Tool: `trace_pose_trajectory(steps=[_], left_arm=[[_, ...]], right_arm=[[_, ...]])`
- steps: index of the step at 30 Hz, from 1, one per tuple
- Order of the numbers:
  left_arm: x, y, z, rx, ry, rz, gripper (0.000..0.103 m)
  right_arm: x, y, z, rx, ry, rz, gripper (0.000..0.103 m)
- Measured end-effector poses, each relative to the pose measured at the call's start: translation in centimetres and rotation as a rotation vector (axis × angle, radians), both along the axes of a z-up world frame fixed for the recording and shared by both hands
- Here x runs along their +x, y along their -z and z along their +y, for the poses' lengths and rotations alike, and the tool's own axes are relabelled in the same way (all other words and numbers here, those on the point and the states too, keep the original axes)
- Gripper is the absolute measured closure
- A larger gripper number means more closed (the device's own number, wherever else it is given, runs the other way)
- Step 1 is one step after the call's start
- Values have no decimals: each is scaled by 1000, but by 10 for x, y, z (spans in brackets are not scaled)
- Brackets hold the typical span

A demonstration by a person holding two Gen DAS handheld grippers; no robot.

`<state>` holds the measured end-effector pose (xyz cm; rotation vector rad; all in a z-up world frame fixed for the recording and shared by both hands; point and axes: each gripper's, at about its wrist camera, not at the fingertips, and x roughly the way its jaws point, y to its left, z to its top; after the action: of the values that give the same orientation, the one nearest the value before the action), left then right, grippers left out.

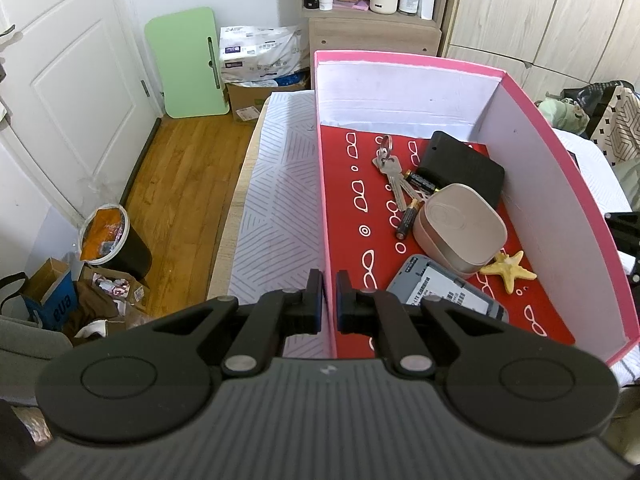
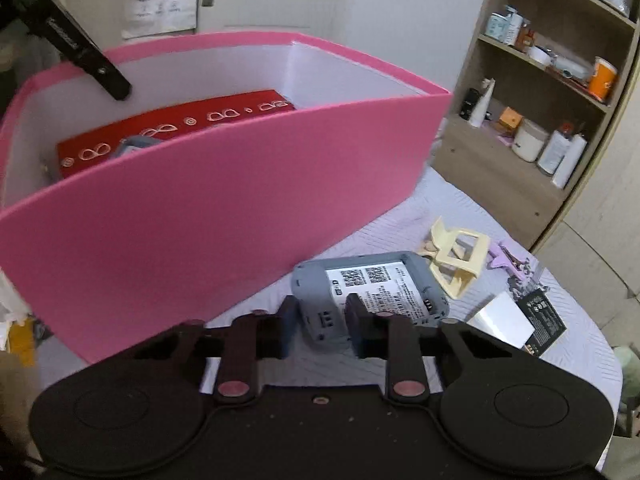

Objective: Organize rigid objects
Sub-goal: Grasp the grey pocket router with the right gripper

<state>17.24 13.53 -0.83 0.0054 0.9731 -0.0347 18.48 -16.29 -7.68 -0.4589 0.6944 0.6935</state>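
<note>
My left gripper [image 1: 329, 300] is shut on the left wall of the pink box [image 1: 560, 184], with the wall's edge pinched between its pads. Inside on the red lining lie keys [image 1: 390, 172], two batteries [image 1: 420, 182], a black case [image 1: 460, 166], a beige pod case [image 1: 460, 228], a yellow starfish [image 1: 510, 270] and a grey labelled device [image 1: 444, 292]. In the right wrist view, my right gripper [image 2: 322, 322] is shut on the near end of a second grey labelled device [image 2: 384, 284], which lies on the bed just outside the pink box [image 2: 224, 208].
On the bedcover to the right lie a cream hair claw [image 2: 460, 260], a purple clip [image 2: 506, 258] and a black-and-white packet [image 2: 524, 320]. A shelf unit [image 2: 540, 140] with bottles stands beyond. Left of the bed are wooden floor [image 1: 180, 184] and a full bin [image 1: 108, 236].
</note>
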Motion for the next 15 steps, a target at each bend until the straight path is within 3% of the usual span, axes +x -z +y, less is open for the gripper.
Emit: trace_pose_trajectory(steps=[5, 12, 14, 15], left_arm=[[0, -1, 0, -4, -1, 2, 97], [-1, -3, 0, -2, 0, 2, 97], [-1, -2, 0, -3, -1, 2, 97], [-1, -2, 0, -3, -1, 2, 97]], right_arm=[[-18, -4, -22, -7, -26, 41, 75], [-57, -4, -61, -90, -81, -57, 74], [-62, -6, -72, -78, -47, -58, 67], [-57, -7, -77, -61, -14, -55, 57]])
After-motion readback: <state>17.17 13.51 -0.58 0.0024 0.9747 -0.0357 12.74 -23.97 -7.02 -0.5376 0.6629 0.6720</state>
